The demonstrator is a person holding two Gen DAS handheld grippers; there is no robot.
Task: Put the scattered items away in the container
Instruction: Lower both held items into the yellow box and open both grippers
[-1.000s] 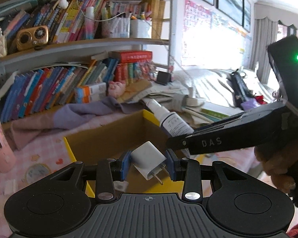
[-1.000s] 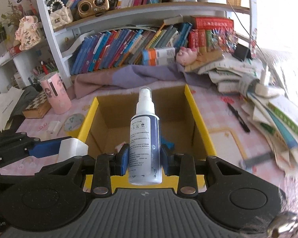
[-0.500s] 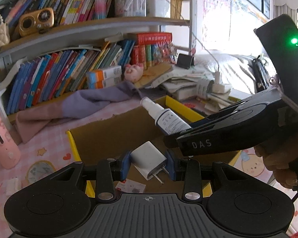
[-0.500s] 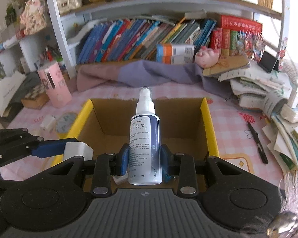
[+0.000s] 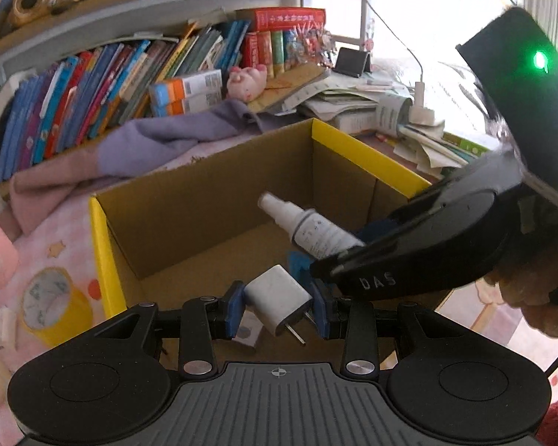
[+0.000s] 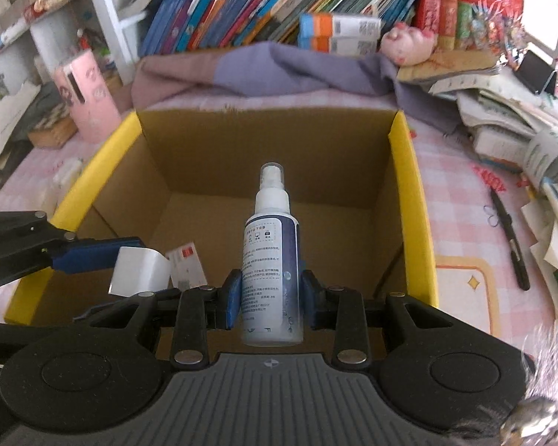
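Both hand-held grippers have dipped into the yellow-rimmed cardboard box (image 6: pixel 409 171): the left hand-held gripper (image 5: pixel 277 306) clamps a white plug adapter (image 5: pixel 277 297), the right hand-held gripper (image 6: pixel 269 297) a spray bottle (image 6: pixel 271 260). Both items now look ready for release.

box (image 6: pixel 409 186) yellow-rimmed brown | charger (image 5: pixel 277 299) white | tablecloth (image 6: pixel 461 200) pink checked
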